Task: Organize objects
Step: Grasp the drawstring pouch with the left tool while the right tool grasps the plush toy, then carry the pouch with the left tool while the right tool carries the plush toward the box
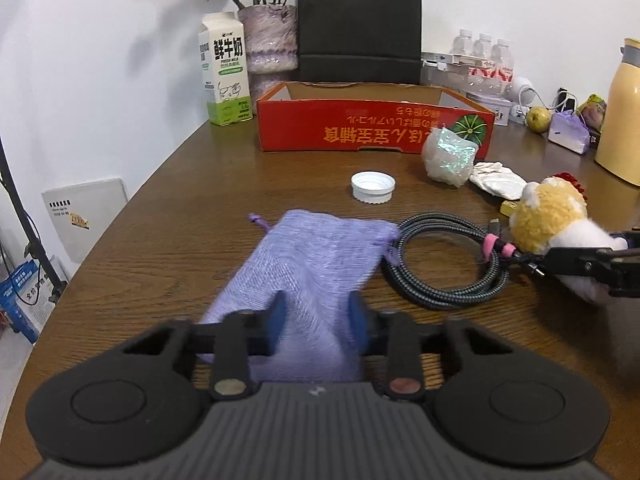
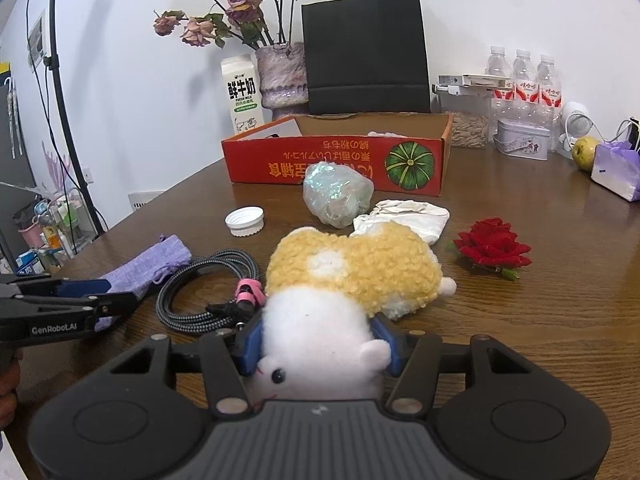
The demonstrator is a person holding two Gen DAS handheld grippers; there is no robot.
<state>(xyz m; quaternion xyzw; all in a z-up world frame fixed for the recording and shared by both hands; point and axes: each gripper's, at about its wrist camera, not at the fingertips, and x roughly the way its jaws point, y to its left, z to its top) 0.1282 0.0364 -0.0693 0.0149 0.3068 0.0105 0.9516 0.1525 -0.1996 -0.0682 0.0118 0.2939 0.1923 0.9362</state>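
Pinching the near end of the purple pouch [image 1: 308,276], the left gripper [image 1: 318,318] holds it low over the worktop [image 1: 200,184]. Beside it, the right gripper [image 2: 318,346] squeezes the white body of the plush toy [image 2: 352,272]. Between the two lies the coiled cable [image 1: 444,258]; ahead of both sit the white cap [image 1: 373,186] and red box [image 1: 372,128].

White wall [image 2: 500,4]; brown wooden table [image 2: 540,340].

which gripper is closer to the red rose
Right. The right gripper, shut on the plush, sits just left of the rose; the left gripper holds the purple pouch, farther left beyond the cable.
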